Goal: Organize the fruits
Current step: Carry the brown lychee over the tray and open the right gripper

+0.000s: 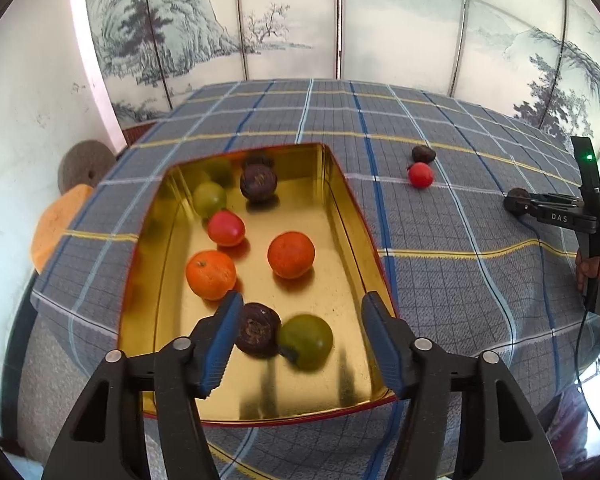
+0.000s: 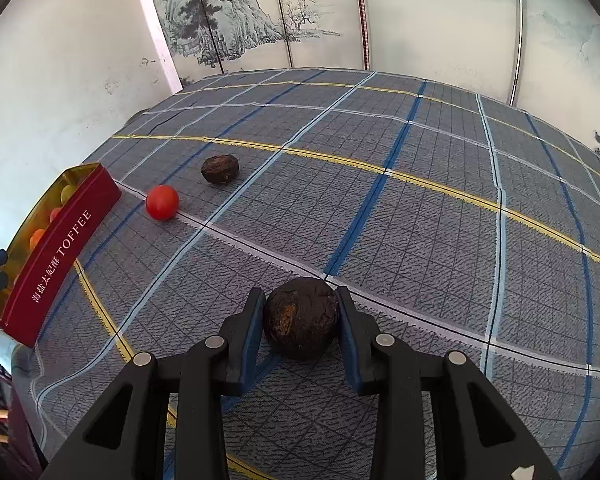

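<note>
Beside red fruit (image 2: 162, 202): dark fruit (image 2: 220, 170)

Bright, even daylight fills both views, and the gold tin (image 1: 342, 216) throws back mirror-like glare and soft reflections of the fruit inside it. Shadows on the checked cloth (image 2: 420, 216) are faint and short. Fisheye bending curves the cloth's lines near the dark rounded corners, and the green fruit (image 1: 306, 340) at the tin's near end looks slightly smeared.
</note>
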Action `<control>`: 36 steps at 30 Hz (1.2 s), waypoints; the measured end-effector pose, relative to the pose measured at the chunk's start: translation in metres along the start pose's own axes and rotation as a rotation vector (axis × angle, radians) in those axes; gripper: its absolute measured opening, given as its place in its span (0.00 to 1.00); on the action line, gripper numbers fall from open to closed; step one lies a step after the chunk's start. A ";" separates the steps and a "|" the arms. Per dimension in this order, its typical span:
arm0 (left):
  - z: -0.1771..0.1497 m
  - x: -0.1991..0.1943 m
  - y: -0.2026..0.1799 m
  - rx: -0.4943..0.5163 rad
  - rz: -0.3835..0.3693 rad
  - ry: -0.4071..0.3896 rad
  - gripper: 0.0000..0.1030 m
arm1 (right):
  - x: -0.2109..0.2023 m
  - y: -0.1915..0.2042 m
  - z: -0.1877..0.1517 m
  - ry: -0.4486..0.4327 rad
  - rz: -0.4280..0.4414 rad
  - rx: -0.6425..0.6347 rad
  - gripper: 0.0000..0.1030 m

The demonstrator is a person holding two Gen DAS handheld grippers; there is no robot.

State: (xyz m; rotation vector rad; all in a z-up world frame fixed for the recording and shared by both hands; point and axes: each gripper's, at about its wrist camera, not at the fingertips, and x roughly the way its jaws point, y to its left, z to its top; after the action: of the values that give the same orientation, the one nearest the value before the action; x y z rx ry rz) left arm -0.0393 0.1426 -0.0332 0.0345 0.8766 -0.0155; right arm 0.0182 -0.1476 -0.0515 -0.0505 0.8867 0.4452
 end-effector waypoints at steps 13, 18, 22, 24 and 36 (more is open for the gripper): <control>-0.006 -0.021 0.009 -0.011 0.078 -0.057 0.62 | -0.023 0.024 0.006 -0.028 0.028 -0.023 0.31; -0.010 -0.025 0.016 -0.027 0.118 -0.054 0.62 | -0.040 0.069 0.028 -0.061 0.112 -0.092 0.31; -0.015 -0.029 0.021 -0.036 0.140 -0.053 0.62 | -0.045 0.120 0.047 -0.077 0.194 -0.169 0.31; -0.017 -0.031 0.025 -0.039 0.154 -0.057 0.62 | -0.044 0.143 0.052 -0.077 0.228 -0.201 0.31; -0.031 -0.037 0.050 -0.084 0.176 -0.065 0.65 | -0.016 0.234 0.069 -0.035 0.320 -0.318 0.31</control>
State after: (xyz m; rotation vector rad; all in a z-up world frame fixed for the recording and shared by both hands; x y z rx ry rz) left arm -0.0852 0.1941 -0.0232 0.0320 0.8056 0.1837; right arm -0.0323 0.0747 0.0367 -0.1936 0.7849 0.8813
